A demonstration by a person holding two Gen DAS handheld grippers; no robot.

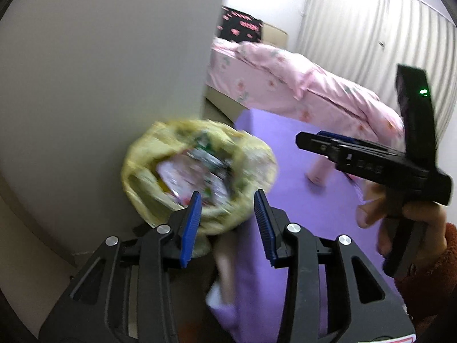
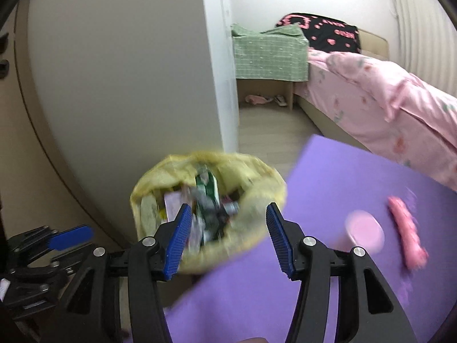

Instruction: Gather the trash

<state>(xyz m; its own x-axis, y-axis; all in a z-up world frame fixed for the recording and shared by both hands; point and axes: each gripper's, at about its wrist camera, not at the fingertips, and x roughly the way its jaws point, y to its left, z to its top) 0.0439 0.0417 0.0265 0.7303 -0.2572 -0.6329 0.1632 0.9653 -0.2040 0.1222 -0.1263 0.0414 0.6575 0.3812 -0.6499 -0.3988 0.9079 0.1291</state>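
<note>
Both tools hang spread and empty, the right tool (image 2: 227, 238) directly over the yellow-lined trash bin (image 2: 207, 208), the left tool (image 1: 227, 227) beside it.

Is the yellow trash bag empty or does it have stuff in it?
It has stuff in it: the yellow trash bag gapes open, with wrappers piled inside.

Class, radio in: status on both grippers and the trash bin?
Left gripper open, empty. Right gripper open, empty. Yellow-lined trash bin full of wrappers, beside purple mat. Nothing blocking.
</note>
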